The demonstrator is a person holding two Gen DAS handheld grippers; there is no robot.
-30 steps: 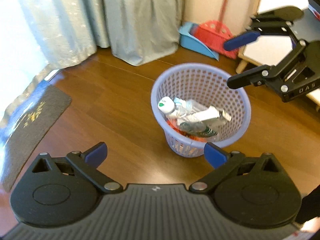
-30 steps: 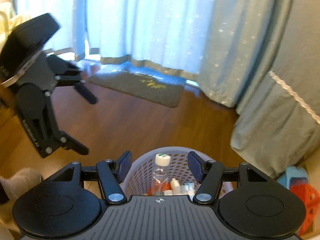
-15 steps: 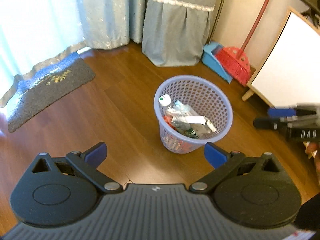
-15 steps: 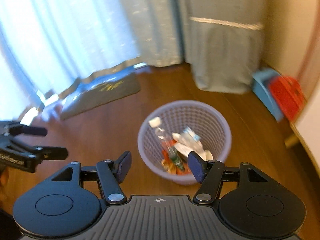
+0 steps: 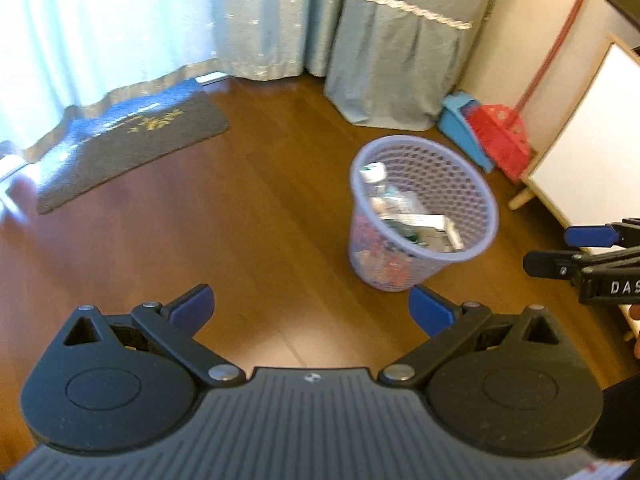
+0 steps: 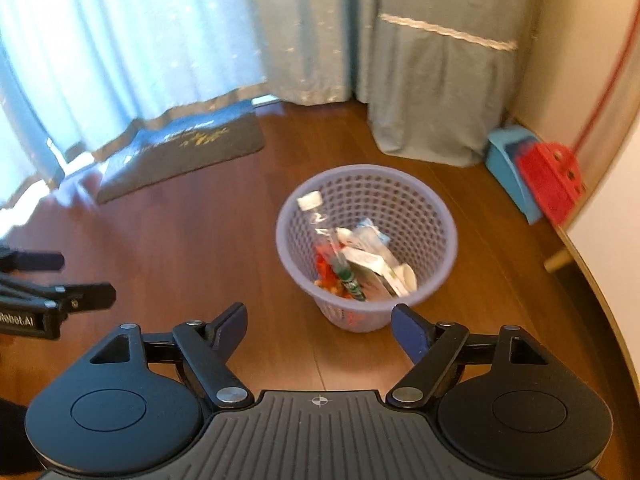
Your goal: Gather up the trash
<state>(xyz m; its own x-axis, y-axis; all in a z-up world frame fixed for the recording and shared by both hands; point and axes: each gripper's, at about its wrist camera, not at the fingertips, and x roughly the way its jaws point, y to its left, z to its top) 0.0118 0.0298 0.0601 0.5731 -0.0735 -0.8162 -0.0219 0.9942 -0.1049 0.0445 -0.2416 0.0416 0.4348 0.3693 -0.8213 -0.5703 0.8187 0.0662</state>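
We see the basket [image 6: 366,246] upright on the wood floor [image 6: 192,248], already holding the trash [image 6: 360,260]: a clear bottle [image 6: 326,240] with a white cap leaning on the inner wall, white wrappers, something red-orange at the bottom. In the right wrist view the right gripper [image 6: 318,330] hangs over the floor with the basket just beyond and between its fingers [image 6: 230,326]; its foot lines up with the gap but nothing sits in the gap itself. Those jaws have just been opening, and they stand wide apart, empty. In the left wrist view the left gripper [image 5: 310,310] is also spread wide with nothing between the fingers [image 5: 192,308]; the basket [image 5: 424,212] lies ahead and off to the right, its foot near the right fingertip but not touching. Each gripper shows at the edge of the other's view, apart from the basket. Behind the basket we note a blue dustpan [image 5: 460,128] and a red broom [image 5: 500,140] in the corner, touching each other, a grey cloth-covered piece [image 5: 400,56] near the wall, curtains [image 6: 140,40], and a dark mat [image 5: 128,144] on the floor by the window, well apart from the basket. The left wrist view is a bit blurred.
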